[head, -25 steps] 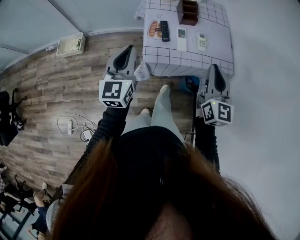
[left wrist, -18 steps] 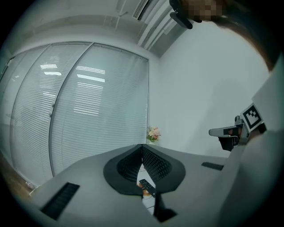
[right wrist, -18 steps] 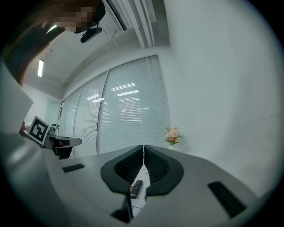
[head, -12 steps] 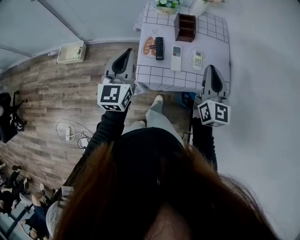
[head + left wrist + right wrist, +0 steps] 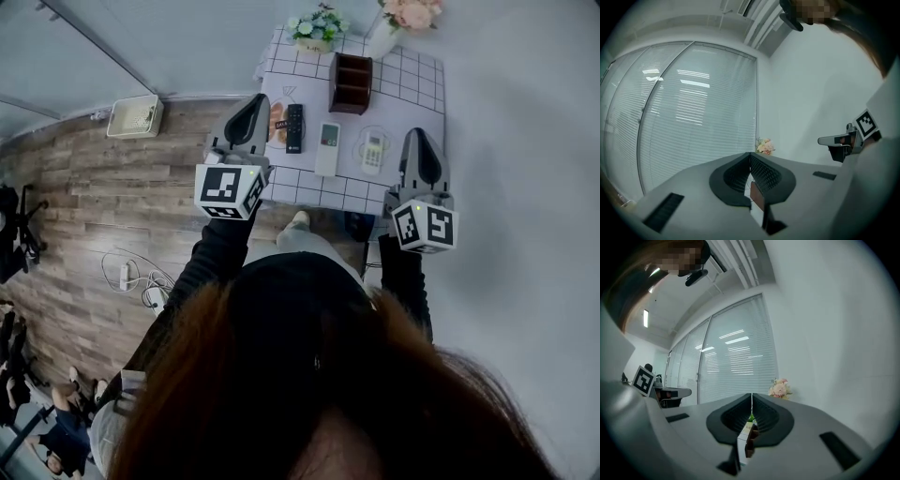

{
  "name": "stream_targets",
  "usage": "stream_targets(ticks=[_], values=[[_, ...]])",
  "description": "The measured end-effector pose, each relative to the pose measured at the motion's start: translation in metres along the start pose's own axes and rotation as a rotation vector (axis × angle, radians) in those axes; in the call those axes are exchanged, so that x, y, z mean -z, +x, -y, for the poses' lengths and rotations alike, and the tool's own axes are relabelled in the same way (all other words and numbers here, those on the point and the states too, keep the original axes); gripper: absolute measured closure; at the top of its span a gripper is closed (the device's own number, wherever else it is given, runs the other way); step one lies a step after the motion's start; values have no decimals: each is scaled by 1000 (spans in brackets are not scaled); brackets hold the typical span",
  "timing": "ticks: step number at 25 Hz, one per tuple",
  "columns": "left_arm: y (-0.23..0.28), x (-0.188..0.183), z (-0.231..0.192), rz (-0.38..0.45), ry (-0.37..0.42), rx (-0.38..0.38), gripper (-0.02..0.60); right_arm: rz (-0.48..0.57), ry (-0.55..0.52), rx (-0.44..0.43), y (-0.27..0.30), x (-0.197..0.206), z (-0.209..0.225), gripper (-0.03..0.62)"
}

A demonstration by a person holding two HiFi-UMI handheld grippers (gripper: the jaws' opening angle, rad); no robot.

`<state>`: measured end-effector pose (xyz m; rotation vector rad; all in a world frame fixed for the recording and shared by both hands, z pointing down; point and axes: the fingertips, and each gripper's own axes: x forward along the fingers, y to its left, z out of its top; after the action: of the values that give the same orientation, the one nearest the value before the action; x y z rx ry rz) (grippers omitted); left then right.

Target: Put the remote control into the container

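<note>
A small table with a grid-pattern cloth (image 5: 403, 84) stands ahead in the head view. On it lie a black remote control (image 5: 293, 127), a long white remote (image 5: 327, 148) and a smaller white remote (image 5: 372, 152). The brown box container (image 5: 351, 82) stands behind them. My left gripper (image 5: 255, 99) hangs shut and empty over the table's left front edge, beside the black remote. The right gripper (image 5: 418, 135), also shut and empty, is over the front right corner. In the left gripper view the jaws (image 5: 750, 153) meet at the tip, and so do those in the right gripper view (image 5: 751, 394).
Two flower pots (image 5: 316, 28) (image 5: 410, 13) stand at the table's far edge. A white basket (image 5: 135, 116) sits on the wooden floor by the left wall, and cables (image 5: 141, 281) lie further back. A plain wall runs along the right. Window blinds (image 5: 693, 117) fill the background.
The person has walked up to the table, which now sits lower and closer in the head view, with the flowers in sight. Both grippers stay shut and reach over its front edge.
</note>
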<state>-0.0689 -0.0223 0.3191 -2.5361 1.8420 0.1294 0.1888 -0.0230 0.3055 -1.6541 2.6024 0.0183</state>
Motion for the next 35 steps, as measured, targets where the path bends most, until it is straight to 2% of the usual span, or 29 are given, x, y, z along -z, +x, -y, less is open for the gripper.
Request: stream_targets(ticks=[6, 14, 30, 35], values=[[33, 5, 6, -17, 2, -1, 572, 10, 23, -20, 26, -2, 20, 574], [71, 22, 7, -62, -1, 56, 572, -38, 28, 6, 48, 16, 32, 574], [142, 54, 16, -125, -26, 211, 572, -147, 67, 180, 66, 64, 64, 574], [154, 72, 32, -156, -45, 265, 572, -215, 91, 230, 65, 98, 73, 574]])
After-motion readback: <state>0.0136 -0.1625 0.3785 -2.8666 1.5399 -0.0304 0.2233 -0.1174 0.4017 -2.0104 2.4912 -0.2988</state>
